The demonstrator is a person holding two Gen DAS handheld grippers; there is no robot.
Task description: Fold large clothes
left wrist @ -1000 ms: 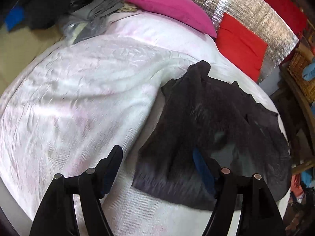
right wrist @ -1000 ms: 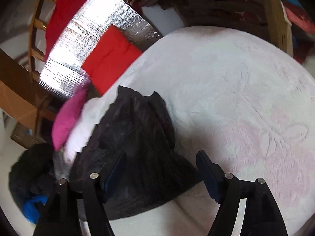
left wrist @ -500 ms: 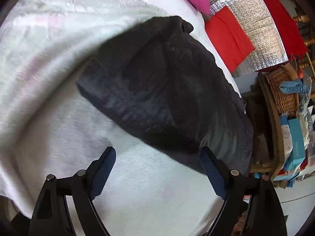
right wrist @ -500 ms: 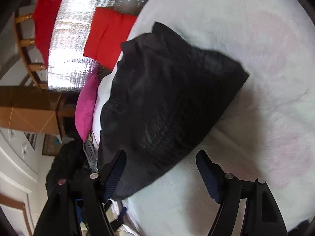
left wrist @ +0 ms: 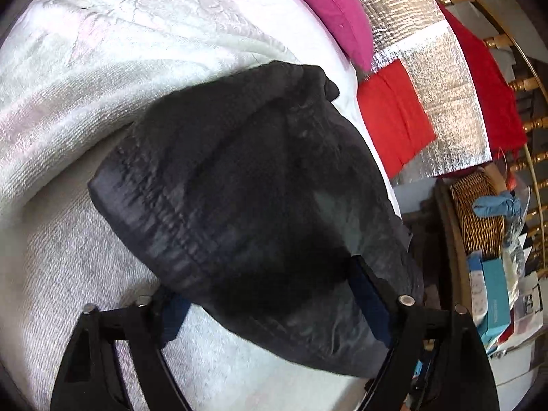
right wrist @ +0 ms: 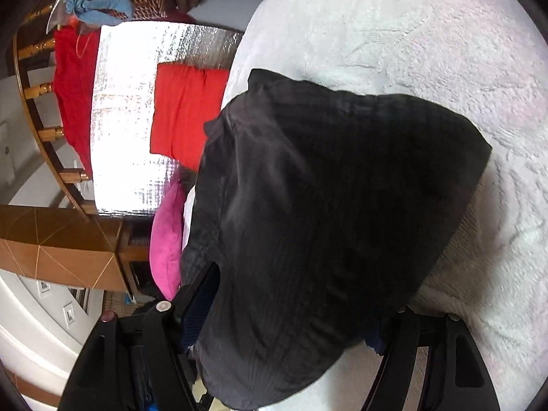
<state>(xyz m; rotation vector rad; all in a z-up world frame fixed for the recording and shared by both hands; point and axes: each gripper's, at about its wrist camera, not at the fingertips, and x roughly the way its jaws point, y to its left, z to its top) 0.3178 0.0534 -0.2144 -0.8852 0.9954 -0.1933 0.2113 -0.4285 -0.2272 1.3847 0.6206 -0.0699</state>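
The black garment (left wrist: 246, 198) lies on the white bedspread (left wrist: 85, 109) close to the bed's edge on the headboard side, with one hem band facing the left gripper. Broad bare bedspread extends on the far side of the garment in both wrist views, giving free room there. On the other side the bed ends against a silver foil panel (left wrist: 441, 78), a red cushion (left wrist: 390, 116) and a pink cushion (left wrist: 328, 7); a wicker basket (left wrist: 479, 212) and boxes crowd the space beyond.

The left gripper (left wrist: 270, 304) stands wide, its fingers either side of the garment's near corner; its jaws have just been closing, and the cloth lies between them, though no pad is seen pressing on it. The right gripper (right wrist: 287, 311) is likewise spread wide, straddling the garment's (right wrist: 325, 205) opposite end; whether its pads touch the cloth cannot be told.

Compared with a second ago, both views now sit much nearer the garment, which fills the centre of each frame, where before it lay farther off with open bedspread ahead of the fingers.
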